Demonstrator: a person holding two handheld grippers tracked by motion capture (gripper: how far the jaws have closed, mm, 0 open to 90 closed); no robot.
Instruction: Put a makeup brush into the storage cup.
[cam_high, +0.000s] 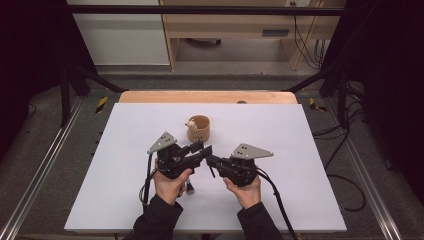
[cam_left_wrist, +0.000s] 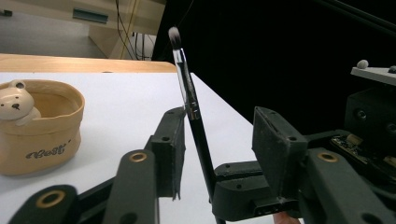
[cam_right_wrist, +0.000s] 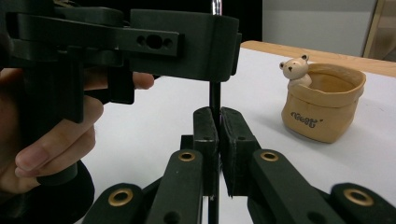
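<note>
While my right claw (cam_right_wrist: 218, 135) is clenched on the black handle of a makeup brush (cam_left_wrist: 189, 100), the brush stands upright between the parted jaws of my left claw (cam_left_wrist: 219, 144), bristles uppermost, touching the inner face of one jaw. Just beyond both claws, a tan pouch (cam_high: 199, 128) bearing a small bear figure (cam_right_wrist: 296, 70) sits on the white table (cam_high: 300, 150).

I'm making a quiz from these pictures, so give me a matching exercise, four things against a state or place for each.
Things:
1. left gripper
2. right gripper
3. makeup brush
4. bear figure

States:
A. perched on the tan pot's rim
B. open
C. upright, bristles on top
D. shut on the brush handle

Pairs: 1-B, 2-D, 3-C, 4-A
</note>
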